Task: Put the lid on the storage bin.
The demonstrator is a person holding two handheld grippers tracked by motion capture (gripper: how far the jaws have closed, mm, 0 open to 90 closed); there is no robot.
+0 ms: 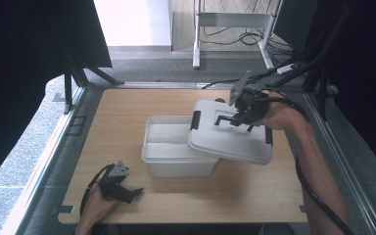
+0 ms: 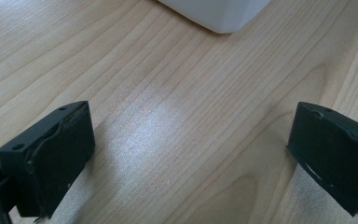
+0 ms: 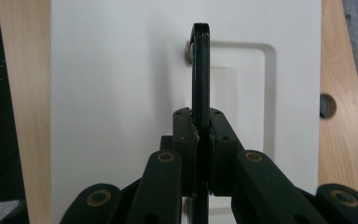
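A white plastic box (image 1: 176,154) stands open in the middle of the wooden table (image 1: 127,103). Its white lid (image 1: 230,137) hangs tilted above the box's right side, lifted clear of the rim. My right gripper (image 1: 239,117) is shut on the lid's black handle (image 3: 200,70), which stands upright between its jaws over the lid (image 3: 121,93). My left gripper (image 1: 127,192) rests near the table's front left, jaws open wide with only bare wood between them (image 2: 191,144). A corner of the box (image 2: 219,16) shows ahead of it.
Black latches (image 1: 195,120) sit at the lid's ends. The table has a metal frame (image 1: 44,161) around it and grey floor beyond. A cable (image 1: 318,196) trails along the right forearm. A hole (image 3: 327,105) in the tabletop lies beside the lid.
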